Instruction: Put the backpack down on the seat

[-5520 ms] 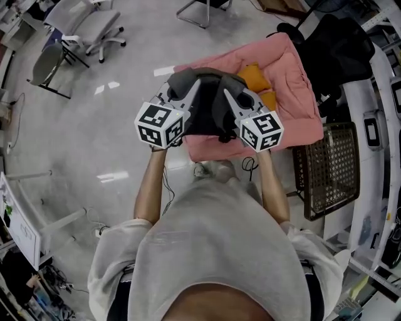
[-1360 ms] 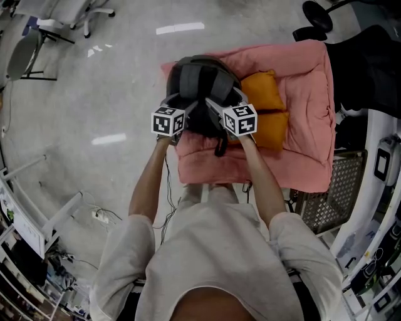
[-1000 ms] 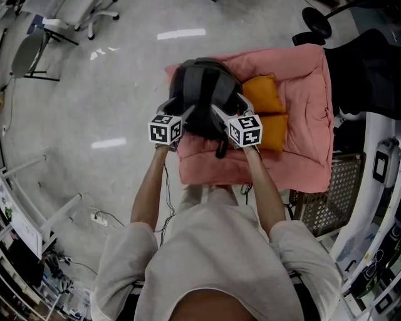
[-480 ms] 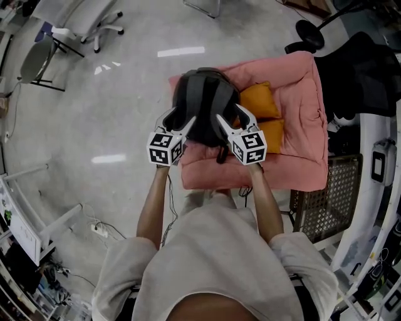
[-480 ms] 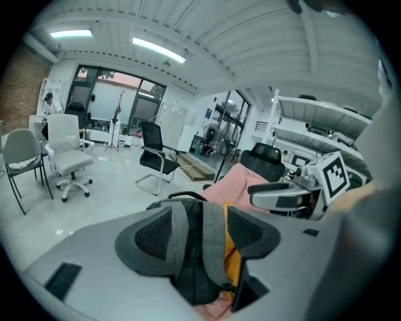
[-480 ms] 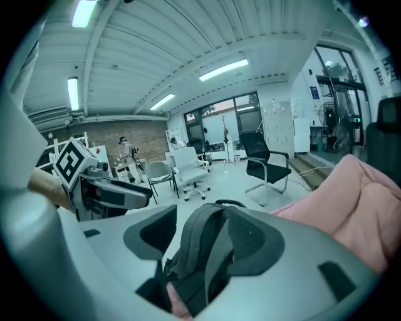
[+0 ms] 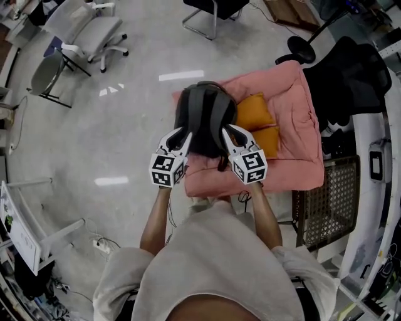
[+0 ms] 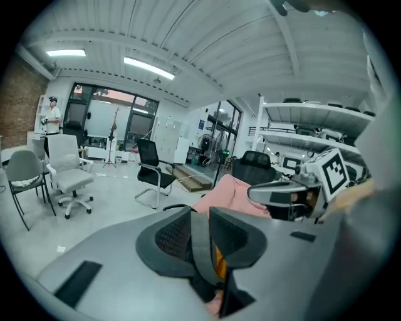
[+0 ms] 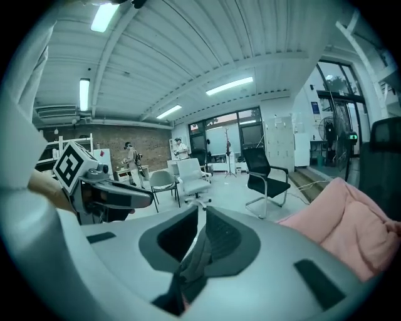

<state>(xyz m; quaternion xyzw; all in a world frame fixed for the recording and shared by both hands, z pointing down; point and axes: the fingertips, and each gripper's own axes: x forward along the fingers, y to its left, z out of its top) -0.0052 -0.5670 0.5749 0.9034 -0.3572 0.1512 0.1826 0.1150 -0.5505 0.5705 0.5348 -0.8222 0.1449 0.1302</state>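
Just beside the backpack (image 7: 203, 116) lie orange cushions (image 7: 254, 114) (same pink seat (image 7: 294, 147)).

Across the glossy grey floor (image 7: 125, 125), a white office chair (image 7: 88, 25) stood just beside a grey round-seated chair (image 7: 47, 72), a black sled-base chair (image 7: 216, 7) sat farther along, two orange cushions (image 7: 254, 113) lay touching each other, and a dark mesh basket (image 7: 319, 200) and a black high-backed chair (image 7: 351, 75) stood off to the right.

light: bright, ceiling tubes (image 8: 149, 68) | glare: streaks on floor (image 7: 182, 76) | edges: fisheye-warped, dark vignette
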